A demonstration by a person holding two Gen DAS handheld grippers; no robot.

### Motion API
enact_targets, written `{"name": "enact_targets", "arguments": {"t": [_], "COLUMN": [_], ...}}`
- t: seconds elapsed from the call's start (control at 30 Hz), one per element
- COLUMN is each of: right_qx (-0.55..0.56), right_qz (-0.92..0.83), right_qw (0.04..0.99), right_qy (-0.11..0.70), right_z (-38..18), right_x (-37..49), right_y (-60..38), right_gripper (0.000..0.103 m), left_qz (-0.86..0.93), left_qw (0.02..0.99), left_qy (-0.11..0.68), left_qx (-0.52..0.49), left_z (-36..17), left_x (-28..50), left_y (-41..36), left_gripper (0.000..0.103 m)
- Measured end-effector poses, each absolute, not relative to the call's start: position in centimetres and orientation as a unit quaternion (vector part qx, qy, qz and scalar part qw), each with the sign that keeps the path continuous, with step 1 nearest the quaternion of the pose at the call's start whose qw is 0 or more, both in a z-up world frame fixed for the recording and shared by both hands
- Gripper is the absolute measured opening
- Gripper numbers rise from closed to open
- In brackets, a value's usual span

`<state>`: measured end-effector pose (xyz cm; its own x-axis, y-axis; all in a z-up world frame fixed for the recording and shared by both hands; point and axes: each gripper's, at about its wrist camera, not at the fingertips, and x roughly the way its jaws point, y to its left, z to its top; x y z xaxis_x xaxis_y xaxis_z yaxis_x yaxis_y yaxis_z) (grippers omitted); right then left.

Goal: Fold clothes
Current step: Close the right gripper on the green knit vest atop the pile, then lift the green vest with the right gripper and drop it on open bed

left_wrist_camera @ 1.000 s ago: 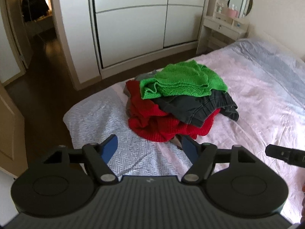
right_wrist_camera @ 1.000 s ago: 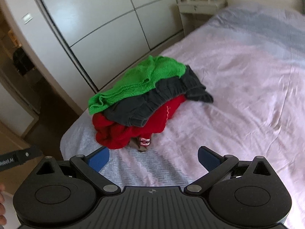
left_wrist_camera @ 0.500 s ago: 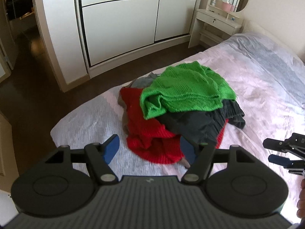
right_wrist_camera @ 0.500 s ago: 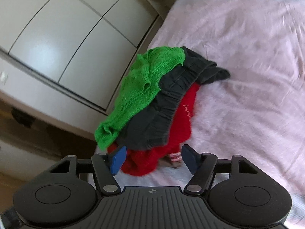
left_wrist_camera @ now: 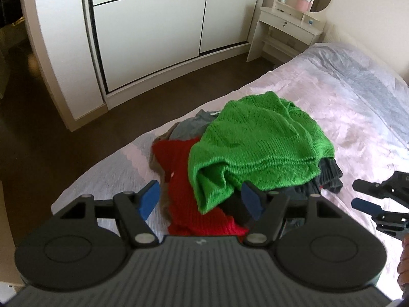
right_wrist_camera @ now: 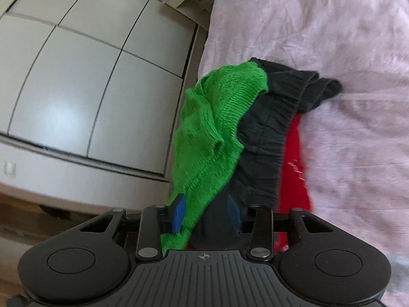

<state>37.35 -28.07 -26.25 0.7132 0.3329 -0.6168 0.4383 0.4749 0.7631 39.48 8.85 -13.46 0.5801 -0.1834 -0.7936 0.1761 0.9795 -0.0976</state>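
1. Both grippers have closed in on the pile since a moment ago.
2. The right gripper (right_wrist_camera: 206,213) has narrowed its jaws around the green sweater (right_wrist_camera: 214,130) and dark garment (right_wrist_camera: 268,138) edges; whether they pinch is unclear.
3. The left gripper (left_wrist_camera: 200,200) hovers spread wide, empty, above the red garment (left_wrist_camera: 184,186).
4. The pile sits near the bed (left_wrist_camera: 358,117) corner; two layers may lift together.

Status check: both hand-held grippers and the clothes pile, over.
Left hand-held gripper open, empty. Right hand-held gripper open around green sweater edge. Dark garment underneath may come along.
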Motion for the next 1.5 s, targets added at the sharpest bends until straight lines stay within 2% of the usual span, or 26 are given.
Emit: {"name": "enact_targets", "arguments": {"t": [0.37,0.73,0.77,0.8,0.87,1.0,1.2,1.5], "right_qx": [0.581,0.562,0.543,0.530,0.530,0.531,0.451,0.438], "right_qz": [-0.046,-0.045,-0.039,-0.032,-0.020,0.042,0.137,0.145], "right_qw": [0.727,0.741,0.754,0.764,0.772,0.799,0.864,0.887], "right_qy": [0.362,0.365,0.367,0.366,0.351,0.278,0.175,0.027], "right_z": [-31.8,-35.6,-35.6,-35.5,-35.3,-31.6,-21.3,-9.2], "right_x": [43.6,48.8,49.4,49.7,49.8,48.6,46.4,32.9], "right_y": [-29.2,-29.0,-28.5,-28.2,-28.0,-28.1,-27.9,-32.7], "right_gripper": [0.041,0.041,0.034,0.006,0.006,0.006,0.006,0.006], "left_qz": [-0.103,-0.092,-0.090,-0.089,-0.086,-0.082,-0.080,-0.153], "left_qw": [0.877,0.866,0.866,0.865,0.865,0.876,0.896,0.909], "left_qy": [0.469,0.491,0.492,0.494,0.494,0.475,0.437,0.388], "left_qx": [-0.002,0.003,0.003,0.004,0.006,0.003,-0.002,0.004], "left_z": [-17.5,-20.6,-20.8,-20.9,-20.8,-19.3,-15.5,-9.4], "left_x": [46.7,50.6,50.8,51.0,51.3,51.8,51.7,46.2], "left_y": [7.9,7.6,7.6,7.5,7.3,7.6,8.4,3.8], "left_gripper": [0.067,0.067,0.067,0.067,0.067,0.067,0.067,0.067]}}
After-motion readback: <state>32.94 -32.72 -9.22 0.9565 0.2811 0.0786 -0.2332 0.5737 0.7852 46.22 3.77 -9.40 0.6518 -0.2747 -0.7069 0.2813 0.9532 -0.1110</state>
